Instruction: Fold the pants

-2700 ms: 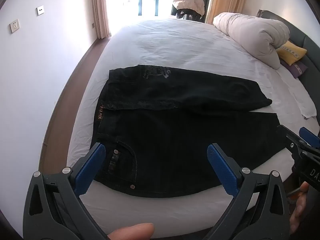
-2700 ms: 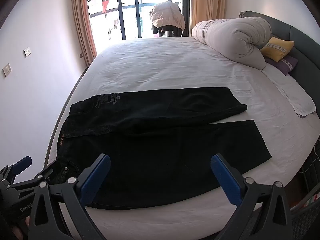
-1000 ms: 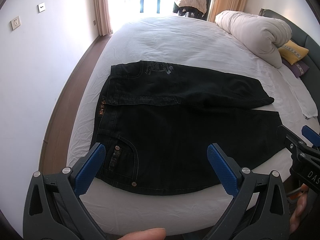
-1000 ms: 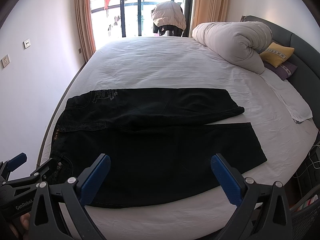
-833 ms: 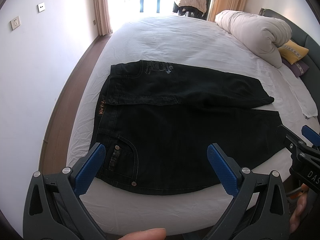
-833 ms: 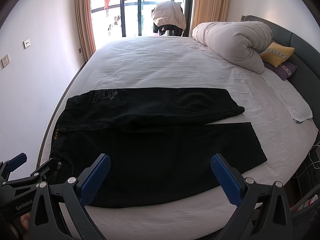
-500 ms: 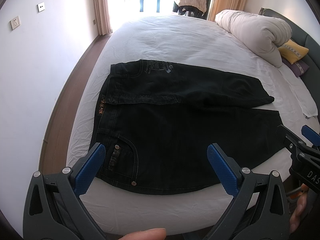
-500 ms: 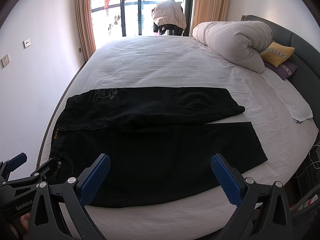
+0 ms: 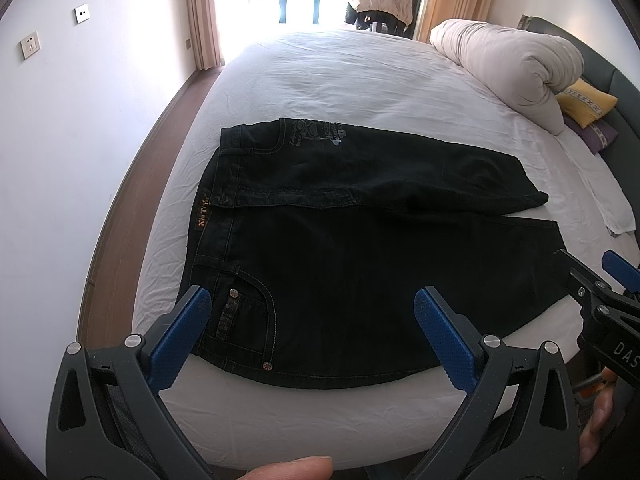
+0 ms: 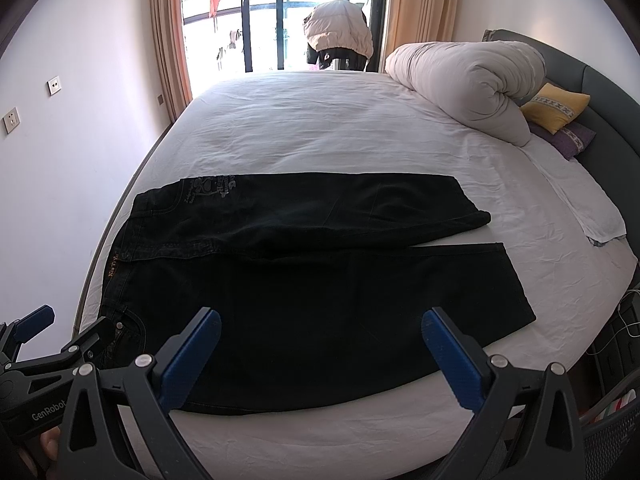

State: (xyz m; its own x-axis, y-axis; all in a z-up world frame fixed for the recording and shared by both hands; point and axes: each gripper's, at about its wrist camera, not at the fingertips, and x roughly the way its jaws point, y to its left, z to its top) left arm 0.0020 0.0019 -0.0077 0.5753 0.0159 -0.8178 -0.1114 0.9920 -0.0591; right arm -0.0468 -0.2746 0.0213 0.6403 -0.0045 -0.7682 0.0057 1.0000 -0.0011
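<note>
Black pants (image 9: 360, 248) lie flat on the white bed (image 9: 340, 80), waistband to the left, both legs running right; they also show in the right wrist view (image 10: 320, 292). The far leg overlaps the near one slightly. My left gripper (image 9: 308, 320) is open and empty, hovering above the near waist pocket area. My right gripper (image 10: 320, 344) is open and empty above the near leg's lower edge. Each gripper shows at the edge of the other's view: the right (image 9: 600, 300), the left (image 10: 52, 344).
A rolled white duvet (image 10: 468, 80) and a yellow pillow (image 10: 556, 110) lie at the far right by the dark headboard. A folded white cloth (image 10: 584, 204) lies on the bed's right side. A wall stands close on the left. A basket (image 10: 612, 424) sits right of the bed.
Both grippers have held nearly still over the last second; since 2.7 s ago the views rose slightly. The pants lie unchanged.
</note>
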